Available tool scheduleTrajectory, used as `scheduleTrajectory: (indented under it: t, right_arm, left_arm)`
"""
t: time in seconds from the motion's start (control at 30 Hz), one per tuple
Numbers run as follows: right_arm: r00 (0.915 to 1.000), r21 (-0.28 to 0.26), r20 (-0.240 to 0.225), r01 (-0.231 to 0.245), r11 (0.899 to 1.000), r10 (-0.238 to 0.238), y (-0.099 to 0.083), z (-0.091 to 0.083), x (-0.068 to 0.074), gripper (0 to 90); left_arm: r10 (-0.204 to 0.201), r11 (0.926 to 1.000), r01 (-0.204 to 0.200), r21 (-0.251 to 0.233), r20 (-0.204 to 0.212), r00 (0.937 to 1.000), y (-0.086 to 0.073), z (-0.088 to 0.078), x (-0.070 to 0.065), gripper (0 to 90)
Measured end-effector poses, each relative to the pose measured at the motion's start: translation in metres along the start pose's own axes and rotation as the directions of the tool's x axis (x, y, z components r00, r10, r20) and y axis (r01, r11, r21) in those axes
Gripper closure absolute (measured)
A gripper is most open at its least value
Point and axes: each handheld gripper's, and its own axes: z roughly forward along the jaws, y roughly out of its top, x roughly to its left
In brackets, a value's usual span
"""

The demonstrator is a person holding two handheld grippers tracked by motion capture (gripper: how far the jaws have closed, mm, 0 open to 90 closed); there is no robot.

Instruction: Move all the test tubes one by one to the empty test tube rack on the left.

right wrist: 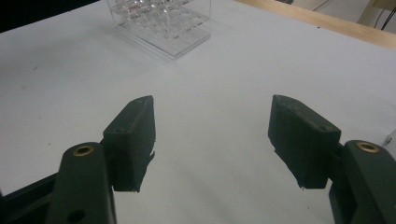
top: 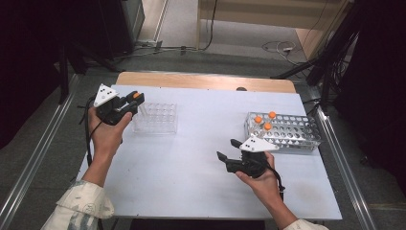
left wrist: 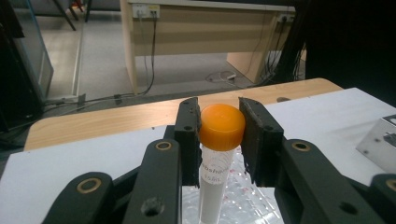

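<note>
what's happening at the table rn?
A person is working with a handheld gripper in each hand. The left gripper is shut on an orange-capped tube, held upright just above the clear plastic rack. Three more orange-capped tubes stand in the metal rack on the right. The right gripper is open and empty, low over the white table in front of the metal rack. It looks like tubes are going from the metal rack to the clear one.
</note>
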Motion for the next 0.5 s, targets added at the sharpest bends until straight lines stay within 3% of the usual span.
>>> scheduleTrajectory:
  t: [0.27,0.5]
  right_arm:
    - [1.0000,-0.001,0.000,0.000,1.000,0.000,0.000,0.000,0.000,30.8]
    - [1.0000,0.004,-0.002,-0.003,1.000,0.003,-0.001,0.000,0.000,30.9]
  left_arm:
    - [0.012,0.9998,-0.011,0.014,-0.036,0.9993,-0.005,0.006,0.007,71.1]
    - [0.040,0.9977,-0.037,0.057,-0.047,0.9981,-0.017,0.012,0.005,70.9]
